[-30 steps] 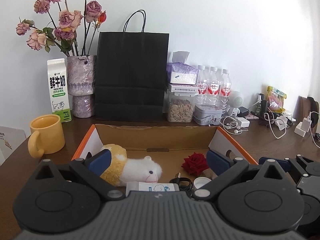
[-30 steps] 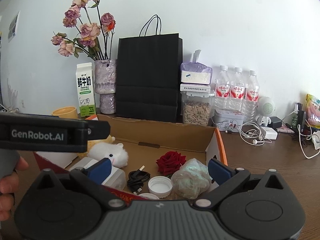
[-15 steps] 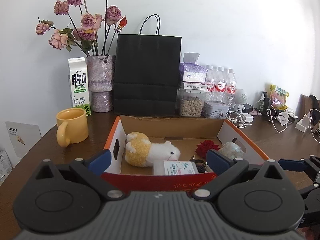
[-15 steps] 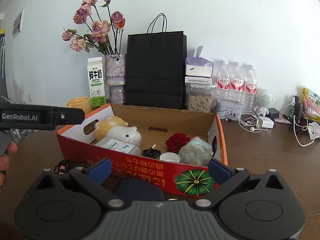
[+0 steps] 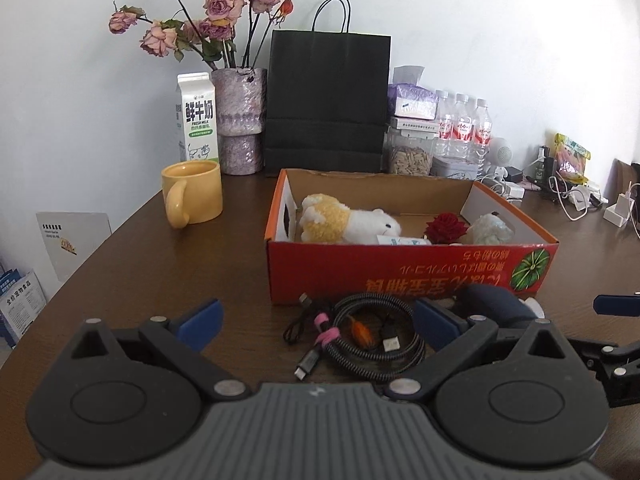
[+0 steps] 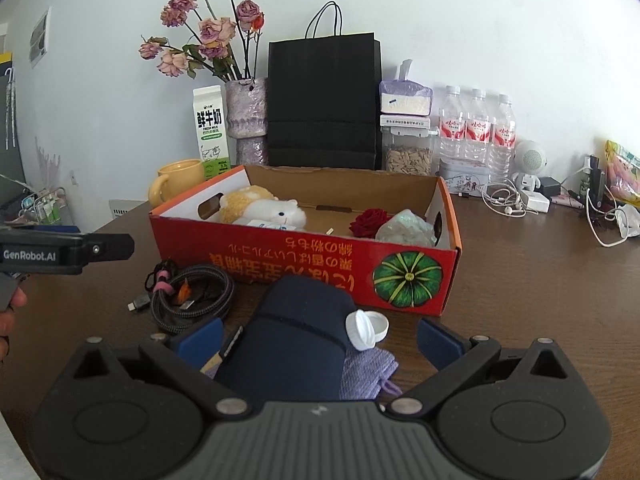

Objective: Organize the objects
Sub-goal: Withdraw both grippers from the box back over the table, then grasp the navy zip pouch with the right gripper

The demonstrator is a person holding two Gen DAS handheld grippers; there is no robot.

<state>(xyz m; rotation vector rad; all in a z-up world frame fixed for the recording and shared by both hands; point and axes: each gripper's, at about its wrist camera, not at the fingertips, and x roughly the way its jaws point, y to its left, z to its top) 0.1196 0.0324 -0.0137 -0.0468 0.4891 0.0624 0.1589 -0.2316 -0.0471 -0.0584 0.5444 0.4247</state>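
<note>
**Back from the box, both grippers empty**

Before the red box [image 6: 304, 268], you have pulled both tools back: left gripper [image 5: 316, 322] and right gripper [image 6: 320, 338] gape wide, holding nothing. Coiled cable [image 5: 360, 334], navy pouch [image 6: 292, 344] and white cap [image 6: 366, 330] lie outside, unsorted

Both views are bright and evenly lit by soft, diffuse light on the white wall [image 5: 480, 20], with no harsh glare. The brown worktop [image 5: 200, 264] shows a dull sheen and faint, short shadows. Fisheye bending curves straight edges, strongest toward 3 and 9 o'clock; dark vignetting fills the corners. Focus looks sharp throughout.
</note>
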